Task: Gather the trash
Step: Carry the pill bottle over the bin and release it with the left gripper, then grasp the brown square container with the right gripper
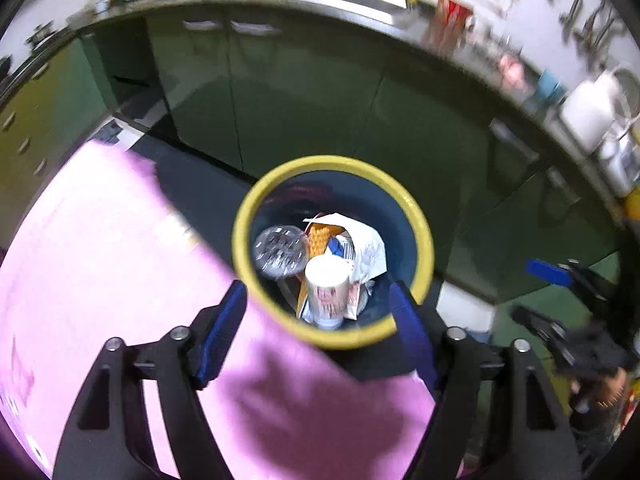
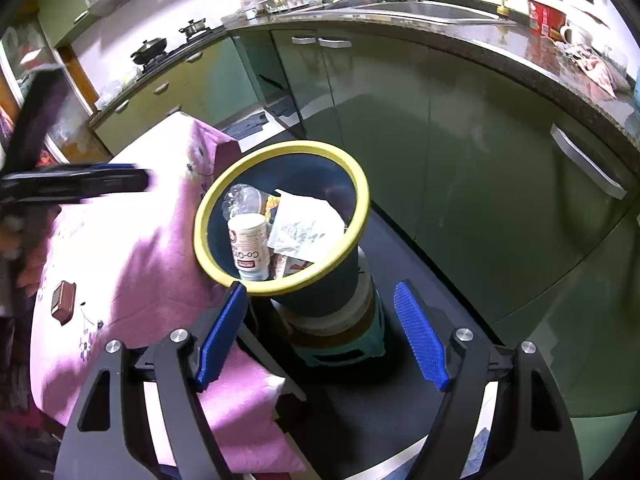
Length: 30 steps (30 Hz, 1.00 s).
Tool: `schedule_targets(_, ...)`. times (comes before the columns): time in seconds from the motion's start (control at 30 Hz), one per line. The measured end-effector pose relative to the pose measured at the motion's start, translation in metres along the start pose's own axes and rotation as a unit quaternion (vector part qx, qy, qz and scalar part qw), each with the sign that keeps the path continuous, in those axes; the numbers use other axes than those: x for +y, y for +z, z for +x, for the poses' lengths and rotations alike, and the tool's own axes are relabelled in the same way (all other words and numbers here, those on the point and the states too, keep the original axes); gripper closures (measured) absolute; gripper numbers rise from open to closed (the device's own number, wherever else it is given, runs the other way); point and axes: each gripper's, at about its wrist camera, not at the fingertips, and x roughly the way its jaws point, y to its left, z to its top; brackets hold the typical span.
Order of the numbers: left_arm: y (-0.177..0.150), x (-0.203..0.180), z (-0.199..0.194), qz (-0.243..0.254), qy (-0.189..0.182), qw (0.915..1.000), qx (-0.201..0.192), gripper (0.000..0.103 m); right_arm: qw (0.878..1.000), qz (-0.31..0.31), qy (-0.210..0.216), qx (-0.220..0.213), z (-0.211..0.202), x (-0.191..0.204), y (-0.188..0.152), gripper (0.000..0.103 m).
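While both tongs point(image 1: 320, 316) point(image 2: 326, 334) gape empty over bin point(image 2: 362, 188), only right view shows brown bar point(image 2: 63, 303).

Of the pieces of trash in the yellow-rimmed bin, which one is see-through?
The crushed clear plastic bottle, lying at the bin's left side behind the white printed cup. The cup and the crumpled white paper wrapper beside it are opaque.

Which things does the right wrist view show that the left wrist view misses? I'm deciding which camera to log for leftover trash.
Only the right wrist view shows a brown wallet-like object on the pink cloth and the stacked stools under the bin. Only the left wrist view looks straight down into the bin. Both show the yellow-rimmed bin holding a white cup, a clear bottle and crumpled paper.
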Motion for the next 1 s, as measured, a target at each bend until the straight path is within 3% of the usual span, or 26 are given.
schedule_targets(0.1,-0.042,0.018,-0.05,-0.02,-0.003,0.9992,-0.035,0.027,1.0,-0.012,0.007,0.001,-0.002,0.013,0.0,0.028)
schedule_targets(0.23,-0.113,0.048,-0.112,-0.054,0.03,0.9943,-0.086,0.025,0.998,-0.052,0.04,0.004,-0.007,0.056,0.0,0.027)
schedule_targets(0.37,-0.182,0.086,-0.156,-0.126,0.075,0.9808,-0.129,0.019,0.99,-0.115,0.083,0.017,-0.002,0.12,-0.004,0.027)
schedule_targets(0.57,-0.278,0.136,-0.193,-0.228,0.13,0.9541,-0.144,0.018,0.959,-0.22,0.167,0.068,0.027,0.242,-0.024,0.026)
schedule_targets(0.7,-0.318,0.155,-0.209,-0.255,0.198,0.9362,-0.14,0.018,0.939,-0.26,0.206,0.089,0.048,0.316,-0.04,0.026)
schedule_targets(0.9,-0.364,0.189,-0.236,-0.297,0.205,0.9202,-0.153,0.018,0.932,-0.283,0.206,0.094,0.072,0.39,-0.064,0.025)
schedule_targets(1.0,-0.373,0.199,-0.241,-0.305,0.201,0.9176,-0.158,0.018,0.935,-0.28,0.194,0.102,0.086,0.411,-0.073,0.025)
